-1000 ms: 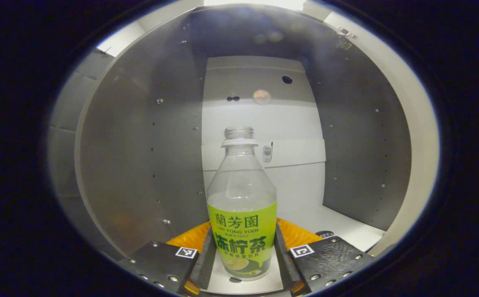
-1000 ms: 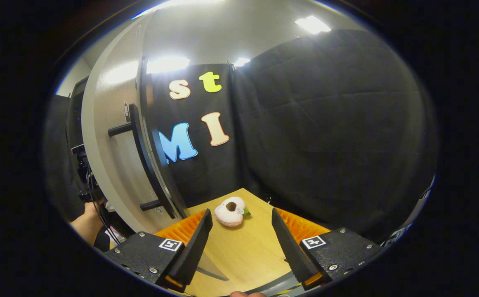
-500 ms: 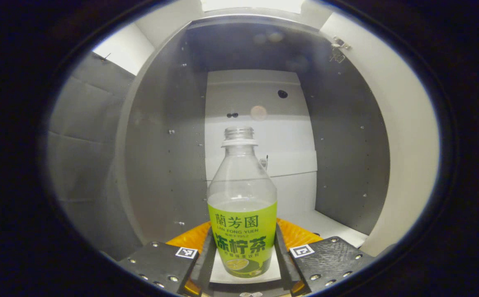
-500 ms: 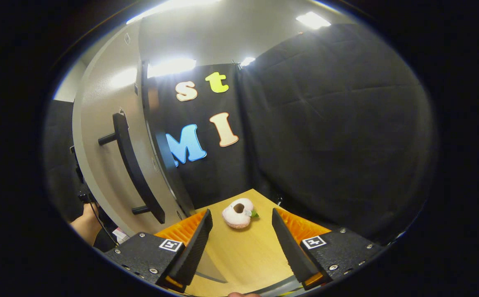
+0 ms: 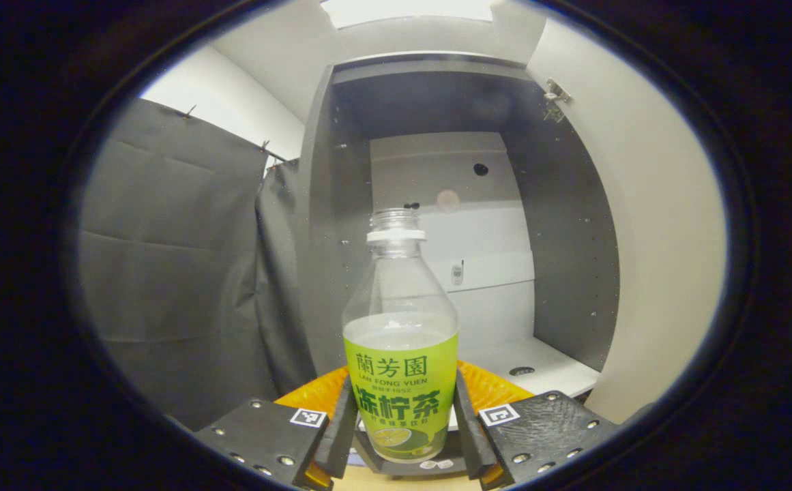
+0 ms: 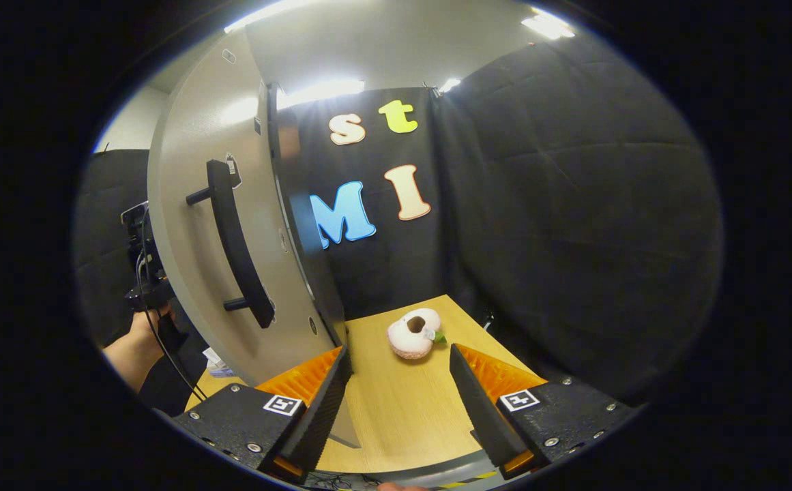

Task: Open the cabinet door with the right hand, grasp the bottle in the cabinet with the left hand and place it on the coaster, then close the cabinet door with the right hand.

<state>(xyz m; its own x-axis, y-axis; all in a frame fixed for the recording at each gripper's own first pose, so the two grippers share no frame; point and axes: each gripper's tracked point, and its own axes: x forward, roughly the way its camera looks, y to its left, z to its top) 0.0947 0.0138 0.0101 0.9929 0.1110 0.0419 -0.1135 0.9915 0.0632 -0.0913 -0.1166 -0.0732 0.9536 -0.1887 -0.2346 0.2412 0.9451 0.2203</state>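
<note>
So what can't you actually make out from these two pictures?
- Bottle base, left gripper view: the left gripper fingers cover its lower sides, so whether it rests on anything is unclear.
- Person's hand, right gripper view: the open cabinet door partly hides it.
- Small white item beside the door's foot: too small to identify.

Screw-studded gripper [image 6: 400,402] housings, square tags
</note>
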